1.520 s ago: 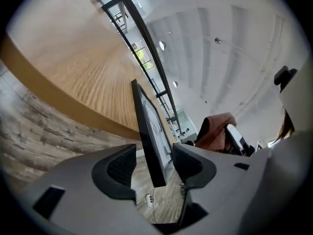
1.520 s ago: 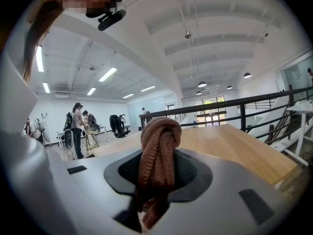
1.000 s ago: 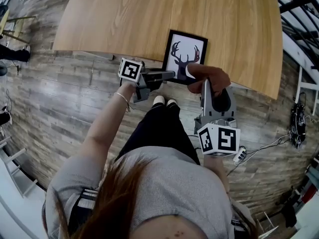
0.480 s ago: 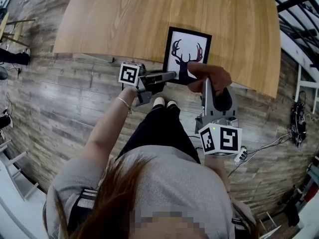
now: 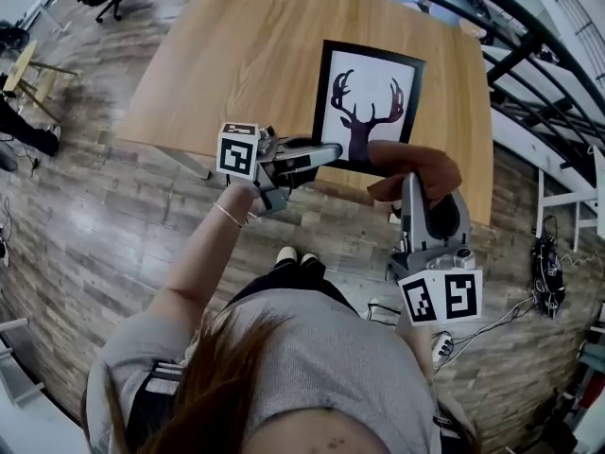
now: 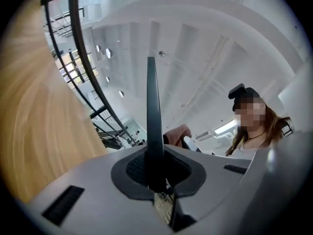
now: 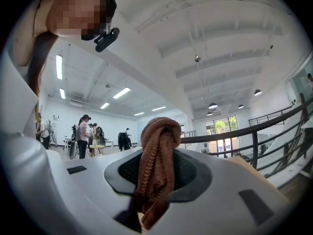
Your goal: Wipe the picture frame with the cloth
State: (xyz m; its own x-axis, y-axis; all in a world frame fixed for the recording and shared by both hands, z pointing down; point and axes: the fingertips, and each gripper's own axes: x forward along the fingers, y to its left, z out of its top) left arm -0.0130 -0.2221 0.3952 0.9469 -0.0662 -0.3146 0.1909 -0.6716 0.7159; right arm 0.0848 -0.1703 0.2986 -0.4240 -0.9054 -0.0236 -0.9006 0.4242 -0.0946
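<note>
The frame (image 5: 369, 107) hangs over the table (image 5: 227, 55), pinched at its lower edge by the left gripper (image 5: 329, 151); the right gripper (image 5: 414, 183) clamps the cloth (image 5: 421, 164) by its lower corner. Wiping pressure could swing or slip it from that thin grip. Only the left gripper view shows it edge-on between the jaws; only the head view shows its face

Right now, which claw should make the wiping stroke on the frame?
Right. The right claw is shut on the brown cloth, at a lower corner of the picture frame. The left claw, just closed, clamps the frame's edge.
</note>
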